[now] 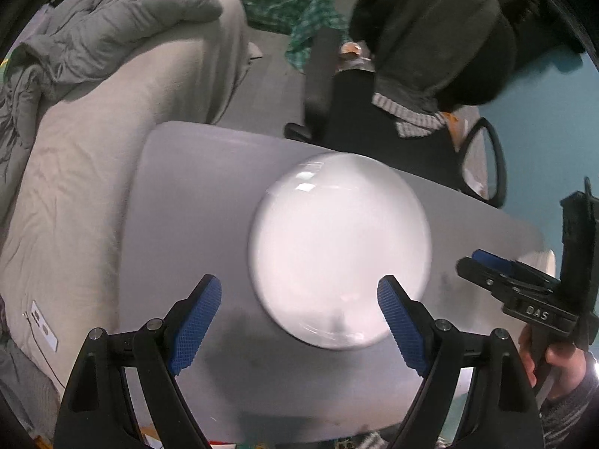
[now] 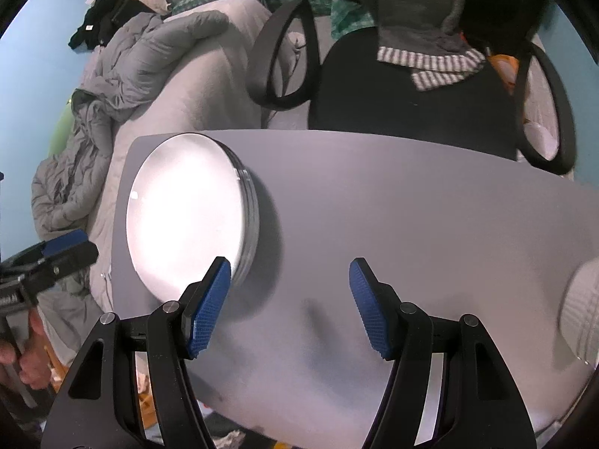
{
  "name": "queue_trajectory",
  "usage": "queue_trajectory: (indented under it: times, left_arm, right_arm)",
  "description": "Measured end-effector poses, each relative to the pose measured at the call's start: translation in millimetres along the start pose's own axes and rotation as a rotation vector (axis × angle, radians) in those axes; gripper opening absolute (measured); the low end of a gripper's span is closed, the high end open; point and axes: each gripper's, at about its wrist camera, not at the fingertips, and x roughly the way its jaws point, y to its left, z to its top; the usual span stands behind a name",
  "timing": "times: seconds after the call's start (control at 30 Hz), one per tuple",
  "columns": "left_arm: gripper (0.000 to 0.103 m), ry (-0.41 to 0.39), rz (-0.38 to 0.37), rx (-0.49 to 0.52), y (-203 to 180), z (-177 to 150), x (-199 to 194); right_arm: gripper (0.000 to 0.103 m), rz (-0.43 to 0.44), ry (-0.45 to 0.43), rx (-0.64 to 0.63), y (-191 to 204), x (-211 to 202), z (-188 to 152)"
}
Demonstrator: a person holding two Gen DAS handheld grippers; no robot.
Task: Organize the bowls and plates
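A stack of white plates (image 1: 338, 247) lies on the grey table (image 1: 194, 194); in the right wrist view the stack (image 2: 187, 213) sits at the table's left end. My left gripper (image 1: 299, 321) is open and empty, hovering over the near edge of the stack. My right gripper (image 2: 290, 307) is open and empty above bare table (image 2: 411, 205), right of the stack. The right gripper also shows in the left wrist view (image 1: 501, 273). A white ribbed bowl (image 2: 580, 310) sits at the table's right edge, partly cut off.
A black office chair (image 2: 404, 86) with clothes draped on it stands behind the table. A bed with a grey duvet (image 1: 93, 93) lies along the table's left side. The left gripper shows at the left edge of the right wrist view (image 2: 56, 254).
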Motion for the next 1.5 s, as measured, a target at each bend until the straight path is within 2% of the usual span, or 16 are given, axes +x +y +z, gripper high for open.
queue_trajectory:
  times: [0.23, 0.4, 0.6, 0.67, 0.7, 0.73, 0.77, 0.8, 0.83, 0.87, 0.9, 1.0, 1.2, 1.4, 1.5]
  left_arm:
    - [0.087, 0.037, -0.011, 0.008, 38.9, 14.8, 37.3]
    - [0.087, 0.056, -0.076, 0.002, 41.8, 23.5, 51.7]
    - [0.086, 0.101, -0.088, 0.034, 38.3, 35.2, 77.3]
    - [0.082, 0.111, -0.109, 0.039, 37.4, 36.6, 82.0]
    - [0.077, 0.117, -0.117, 0.046, 36.4, 37.4, 84.8]
    - [0.066, 0.122, -0.115, 0.052, 35.8, 37.8, 87.6]
    - [0.062, 0.127, -0.113, 0.058, 35.1, 37.1, 89.5]
    - [0.055, 0.128, -0.141, 0.060, 33.9, 36.6, 90.6]
    - [0.044, 0.123, -0.171, 0.060, 31.9, 36.3, 89.8]
    - [0.037, 0.122, -0.188, 0.063, 29.9, 36.4, 87.9]
    - [0.036, 0.120, -0.179, 0.075, 27.1, 36.0, 86.6]
    - [0.036, 0.115, -0.151, 0.112, 20.8, 35.5, 85.2]
    - [0.040, 0.157, -0.183, 0.083, 23.8, 35.5, 90.0]
    - [0.051, 0.123, -0.227, -0.052, 43.6, 31.1, 93.5]
    - [0.051, 0.137, -0.223, -0.009, 36.3, 32.4, 94.9]
  right_arm:
    - [0.066, 0.046, 0.005, 0.007, 19.3, 34.4, 19.3]
    - [0.066, 0.049, 0.026, 0.008, 25.9, 50.8, 27.3]
    - [0.066, 0.060, 0.058, 0.008, 30.1, 65.9, 27.3]
    - [0.065, 0.062, 0.067, 0.006, 31.4, 70.0, 26.7]
    - [0.065, 0.064, 0.076, 0.001, 32.2, 73.2, 26.2]
    - [0.062, 0.063, 0.079, 0.000, 33.4, 75.1, 26.1]
    - [0.057, 0.066, 0.083, 0.000, 34.1, 76.9, 25.7]
    - [0.048, 0.069, 0.087, 0.002, 34.2, 78.2, 25.5]
    - [0.044, 0.059, 0.098, 0.008, 34.3, 80.4, 25.0]
    - [0.043, 0.056, 0.098, 0.011, 33.7, 80.6, 24.9]
    - [0.042, 0.057, 0.096, 0.015, 32.6, 80.3, 24.9]
    - [0.040, 0.070, 0.093, 0.036, 28.9, 79.0, 24.4]
    - [0.037, 0.092, 0.091, 0.063, 23.7, 79.0, 24.5]
    - [0.034, 0.117, 0.102, 0.102, 15.9, 78.7, 25.9]
    - [0.034, 0.120, 0.105, 0.086, 15.5, 78.2, 26.3]
